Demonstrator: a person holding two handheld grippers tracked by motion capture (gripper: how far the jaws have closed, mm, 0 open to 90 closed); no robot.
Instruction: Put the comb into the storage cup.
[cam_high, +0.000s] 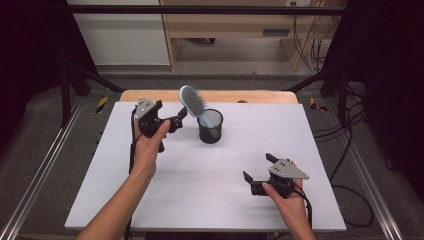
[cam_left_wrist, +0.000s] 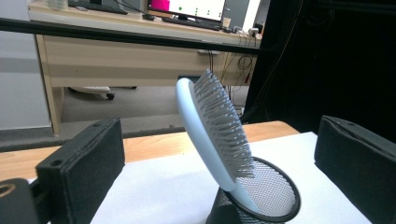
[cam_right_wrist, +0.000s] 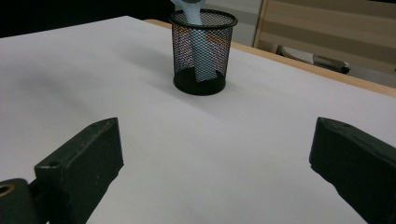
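Note:
A pale blue hairbrush (cam_high: 193, 100) stands handle-down in a black mesh cup (cam_high: 210, 126) near the back middle of the white table top (cam_high: 210, 170); its bristled head leans out to the left. In the left gripper view the hairbrush (cam_left_wrist: 210, 133) tilts over the cup (cam_left_wrist: 261, 196), between the jaws but farther off. My left gripper (cam_high: 181, 116) is open, just left of the brush head, touching nothing. My right gripper (cam_high: 257, 170) rests open near the front right, pointing at the cup (cam_right_wrist: 202, 51), with the brush handle (cam_right_wrist: 195, 28) visible through the mesh.
A wooden table edge (cam_high: 150, 95) shows behind the white top. Beyond it stand a wooden desk (cam_left_wrist: 116, 56) with monitors and a dark frame bar (cam_high: 200, 9). Metal rails (cam_high: 35, 175) and cables (cam_high: 350, 150) run along both sides.

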